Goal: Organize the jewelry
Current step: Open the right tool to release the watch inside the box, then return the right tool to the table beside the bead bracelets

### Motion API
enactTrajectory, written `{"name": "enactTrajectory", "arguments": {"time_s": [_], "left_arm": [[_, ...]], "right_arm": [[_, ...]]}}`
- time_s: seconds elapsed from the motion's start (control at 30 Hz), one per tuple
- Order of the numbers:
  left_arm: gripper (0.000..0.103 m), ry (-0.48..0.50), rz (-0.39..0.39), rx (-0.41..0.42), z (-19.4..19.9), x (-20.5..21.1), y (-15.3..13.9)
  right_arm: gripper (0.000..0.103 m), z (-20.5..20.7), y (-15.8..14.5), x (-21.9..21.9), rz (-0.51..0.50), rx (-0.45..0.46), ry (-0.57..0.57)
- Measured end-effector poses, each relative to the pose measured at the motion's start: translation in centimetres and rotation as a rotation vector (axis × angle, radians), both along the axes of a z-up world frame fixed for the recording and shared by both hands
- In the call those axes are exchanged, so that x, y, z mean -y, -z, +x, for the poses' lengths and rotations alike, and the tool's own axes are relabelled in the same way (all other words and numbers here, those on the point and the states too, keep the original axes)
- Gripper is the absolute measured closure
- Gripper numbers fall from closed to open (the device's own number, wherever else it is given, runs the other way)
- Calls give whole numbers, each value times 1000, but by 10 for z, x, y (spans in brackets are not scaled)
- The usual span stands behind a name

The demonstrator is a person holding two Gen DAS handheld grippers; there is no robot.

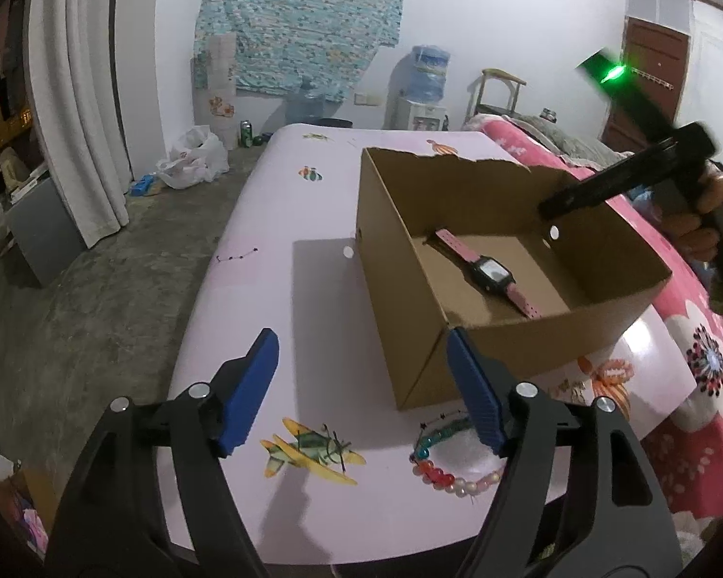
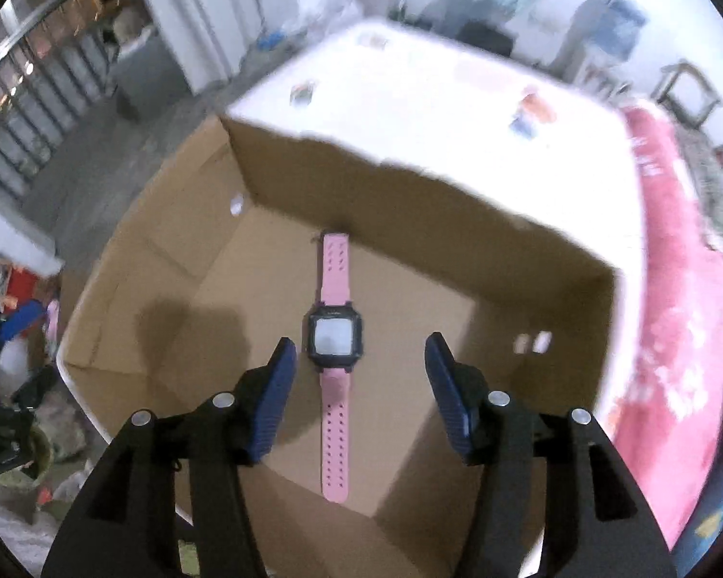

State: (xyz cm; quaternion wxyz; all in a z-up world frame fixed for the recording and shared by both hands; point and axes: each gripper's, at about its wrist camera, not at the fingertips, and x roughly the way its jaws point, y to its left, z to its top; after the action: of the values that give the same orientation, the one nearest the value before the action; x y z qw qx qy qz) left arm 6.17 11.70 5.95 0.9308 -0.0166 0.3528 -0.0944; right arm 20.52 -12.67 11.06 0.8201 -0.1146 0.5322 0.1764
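Observation:
A pink-strapped watch (image 1: 494,272) lies flat on the floor of an open cardboard box (image 1: 412,337) on the pale pink table (image 1: 274,221). A beaded bracelet (image 1: 450,474) lies on the table in front of the box, just under my left gripper's right finger. My left gripper (image 1: 361,359) is open and empty above the table's near part. In the right wrist view my right gripper (image 2: 359,366) is open and empty above the box (image 2: 458,202), with the watch (image 2: 335,347) straight below between its fingers. The right gripper also shows in the left wrist view (image 1: 602,188) over the box's far right wall.
A pink flowered blanket (image 1: 699,361) lies along the table's right side. Airplane and fish stickers (image 1: 313,450) decorate the table top. Bags, a can and a water dispenser (image 1: 426,91) stand on the floor by the far wall.

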Motion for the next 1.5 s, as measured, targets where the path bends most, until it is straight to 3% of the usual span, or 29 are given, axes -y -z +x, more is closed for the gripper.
{"name": "enactTrajectory", "arguments": {"time_s": [0.07, 0.17, 0.23, 0.3, 0.4, 0.47, 0.57, 0.7, 0.87, 1.17, 1.37, 1.5], "left_arm": [[29, 12, -3, -5, -5, 1, 3], [26, 34, 3, -31, -13, 3, 11], [24, 52, 19, -60, -19, 5, 20], [22, 59, 34, -95, -24, 6, 30], [22, 70, 44, -179, -30, 9, 51], [22, 69, 46, -226, -33, 13, 63], [22, 52, 29, -256, -33, 14, 74], [18, 27, 0, -257, -24, 12, 79], [13, 18, 6, -277, -16, 12, 89], [8, 50, 44, -293, -12, 19, 90], [8, 64, 45, -296, -12, 20, 90], [8, 68, 48, -291, -11, 20, 91]], "right_arm": [[27, -26, -24, 9, 36, 121, 31], [8, -74, -54, 19, 94, 317, 55], [7, -120, -65, 20, 104, 422, 49], [7, -146, -56, 21, 96, 457, 35], [7, -175, -15, 21, 24, 384, 33], [7, -187, 29, 20, -17, 272, 66], [7, -195, 79, 19, 17, 112, 141], [7, -197, 112, 15, 37, 39, 223], [7, -195, 130, 11, 54, -18, 249], [6, -199, 131, 6, 15, 17, 255], [6, -183, 134, -13, -79, 5, 236], [6, -179, 132, -11, -34, -21, 266]]}}
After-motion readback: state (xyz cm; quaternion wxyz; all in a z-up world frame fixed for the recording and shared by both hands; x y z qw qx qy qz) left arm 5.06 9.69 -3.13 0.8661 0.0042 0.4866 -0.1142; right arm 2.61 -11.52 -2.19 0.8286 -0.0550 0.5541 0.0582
